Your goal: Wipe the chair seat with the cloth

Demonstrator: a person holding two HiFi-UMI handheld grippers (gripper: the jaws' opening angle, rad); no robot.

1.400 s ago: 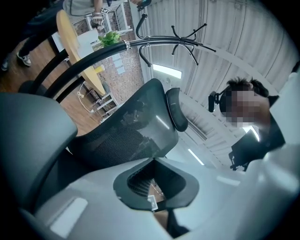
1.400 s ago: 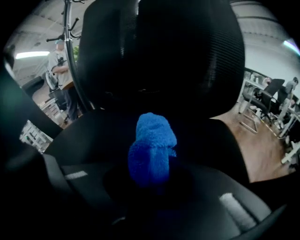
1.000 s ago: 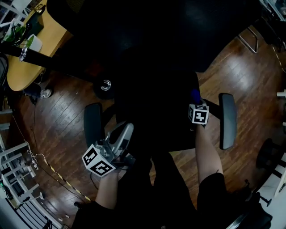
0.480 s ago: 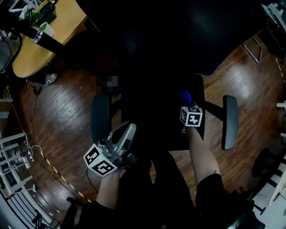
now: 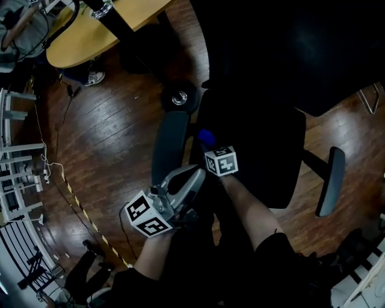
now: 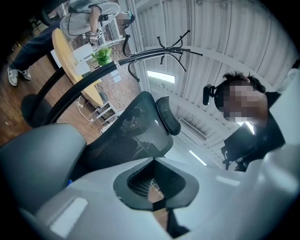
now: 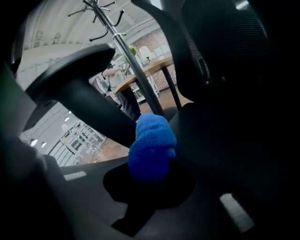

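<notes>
The black chair seat [image 5: 258, 150] fills the middle of the head view, with its tall mesh backrest [image 6: 126, 131] beyond. My right gripper [image 5: 207, 143] is shut on a bunched blue cloth [image 5: 206, 137], which rests at the seat's left edge beside the grey left armrest [image 5: 168, 147]. In the right gripper view the blue cloth [image 7: 150, 145] sticks out between the jaws of that gripper [image 7: 150, 161], against the dark seat [image 7: 225, 136]. My left gripper [image 5: 189, 179] hangs in front of the seat, tilted upward, jaws together with nothing in them.
The right armrest [image 5: 328, 180] stands off the seat's far side. A wooden table [image 5: 102, 30] and a coat stand [image 6: 154, 47] are at the back left, with a person [image 6: 89, 11] there. A chair caster [image 5: 179, 97] and striped floor tape [image 5: 90, 222] lie on the wooden floor.
My right gripper has carried the blue cloth leftward across the seat, from near the right side to the left edge by the armrest. The left gripper has stayed about where it was.
</notes>
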